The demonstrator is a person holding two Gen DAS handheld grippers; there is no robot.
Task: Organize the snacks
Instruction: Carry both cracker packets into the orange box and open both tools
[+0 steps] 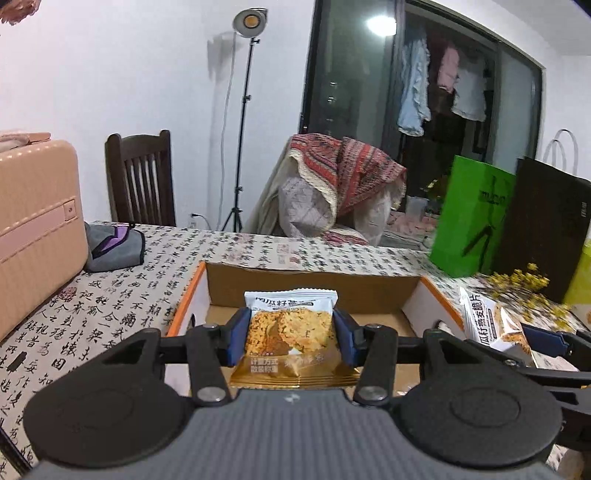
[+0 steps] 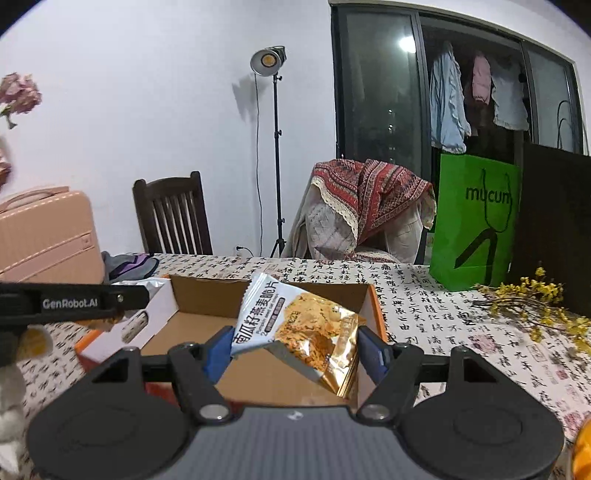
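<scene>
Left gripper (image 1: 291,332) nearest in its own view, jaws pinching an upright packet (image 1: 291,332) by both side edges, over the near end of the box (image 1: 314,286). Right gripper (image 2: 291,343) likewise close to its lens, jaws pinching a tilted packet (image 2: 295,325), white end up and left, gold end down and right, above the box (image 2: 207,295) interior. In the left view, tilted packet (image 1: 491,325) and right gripper (image 1: 554,341) just right of the box. In the right view, left gripper (image 2: 66,302) across the box's left wall, its packet mostly hidden.

Box open-topped, brown inside, white walls, orange rim, floor bare where visible, standing on the tabletop (image 1: 110,295) covered with a calligraphy cloth.

Left of the box: grey pouch (image 1: 114,247), then pink suitcase (image 1: 37,229). Right of the box: yellow flowers (image 2: 535,306); behind them green bag (image 2: 476,221) and black bag (image 2: 554,221).

Beyond the box, past the tabletop's far edge: dark chair (image 1: 142,181) to the left, lamp (image 1: 249,22) on a stand near the middle, second chair draped with a red patterned cloth (image 1: 354,173) to the right. Farthest back, glass doors (image 2: 380,85) with clothes (image 2: 448,107) hanging behind them.
</scene>
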